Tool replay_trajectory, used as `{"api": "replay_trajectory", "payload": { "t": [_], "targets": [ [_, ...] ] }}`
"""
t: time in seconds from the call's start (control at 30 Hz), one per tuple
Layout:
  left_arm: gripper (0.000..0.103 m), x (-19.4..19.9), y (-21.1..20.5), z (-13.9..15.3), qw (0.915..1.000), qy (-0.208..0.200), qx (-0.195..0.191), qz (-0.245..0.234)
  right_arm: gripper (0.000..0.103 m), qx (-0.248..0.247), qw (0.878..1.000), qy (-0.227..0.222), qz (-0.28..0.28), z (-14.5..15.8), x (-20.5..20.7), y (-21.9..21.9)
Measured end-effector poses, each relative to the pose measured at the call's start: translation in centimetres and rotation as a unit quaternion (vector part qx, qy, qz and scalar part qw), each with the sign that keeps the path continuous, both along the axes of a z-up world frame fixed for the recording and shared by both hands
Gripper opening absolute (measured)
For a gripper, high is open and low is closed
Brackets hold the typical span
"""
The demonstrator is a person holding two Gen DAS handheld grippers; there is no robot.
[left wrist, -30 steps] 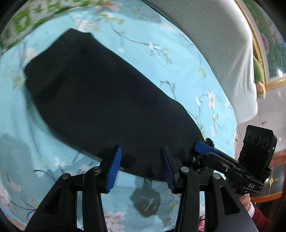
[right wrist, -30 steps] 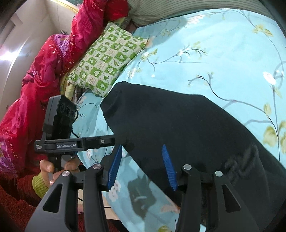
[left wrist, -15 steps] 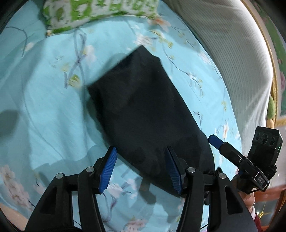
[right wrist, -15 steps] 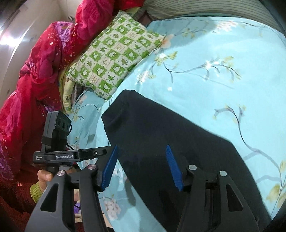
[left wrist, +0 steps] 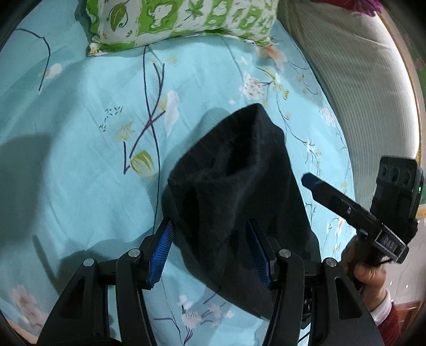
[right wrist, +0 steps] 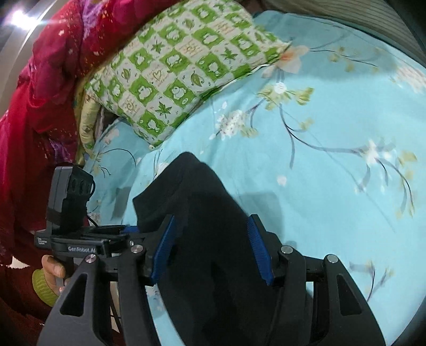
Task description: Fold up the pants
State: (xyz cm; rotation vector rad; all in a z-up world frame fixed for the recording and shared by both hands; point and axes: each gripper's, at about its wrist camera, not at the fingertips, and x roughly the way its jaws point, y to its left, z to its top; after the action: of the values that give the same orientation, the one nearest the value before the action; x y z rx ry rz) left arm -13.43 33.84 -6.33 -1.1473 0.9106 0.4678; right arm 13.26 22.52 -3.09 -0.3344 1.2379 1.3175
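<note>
Black pants (left wrist: 239, 191) lying partly folded on blue bedsheet (left wrist: 80, 149), upper layer rumpled; final fold, smoothing likely left. Left gripper (left wrist: 210, 247) and right gripper (right wrist: 210, 247) spread over near end, pinching nothing.

The folded black fabric pants (left wrist: 239, 191) lie on the turquoise flowered bed sheet (left wrist: 80, 159), lengthwise toward the green-and-white checked pillow (left wrist: 181, 21), which rests on the bed beyond their far end, apart from them. Behind the pillow, at the bed's far left corner, sits the heaped red quilt (right wrist: 40, 93). Along the bed's right edge runs the ribbed pale cover (left wrist: 359, 79). The left tongs (left wrist: 210, 250) hang over the pants' near left part; the right tongs (right wrist: 213, 247) over their near right part, beside the left ones.
</note>
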Motion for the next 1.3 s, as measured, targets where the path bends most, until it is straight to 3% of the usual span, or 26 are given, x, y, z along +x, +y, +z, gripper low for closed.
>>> {"api": "replay_trajectory", "payload": {
  "t": [0.23,0.37,0.47,0.63,0.97,1.3],
  "targets": [
    [0.056,0.5,0.9,-0.5,0.9999,-0.008,0.001,0.012,0.057,-0.029,0.997,0.004,0.067,-1.9,-0.2,4.2],
    [0.05,0.5,1.0,-0.5,0.9998,-0.008,0.011,0.013,0.056,-0.037,0.995,0.006,0.097,-3.0,-0.7,5.8],
    [0.035,0.7,0.9,-0.4,0.9996,-0.01,0.022,0.013,0.042,-0.033,0.994,0.001,0.106,-3.1,-1.0,6.5],
    [0.023,1.4,0.4,0.7,0.9987,-0.021,0.045,0.003,0.028,-0.018,0.994,-0.002,0.108,-2.6,-1.0,6.1],
    [0.021,3.5,-3.0,7.2,0.9937,-0.057,0.094,-0.022,0.026,0.061,0.994,0.012,0.089,3.6,0.1,1.1],
    [0.02,6.6,-9.9,13.1,0.9854,-0.095,0.124,-0.068,0.026,0.117,0.991,-0.001,0.06,9.2,0.3,-7.4]
  ]
}}
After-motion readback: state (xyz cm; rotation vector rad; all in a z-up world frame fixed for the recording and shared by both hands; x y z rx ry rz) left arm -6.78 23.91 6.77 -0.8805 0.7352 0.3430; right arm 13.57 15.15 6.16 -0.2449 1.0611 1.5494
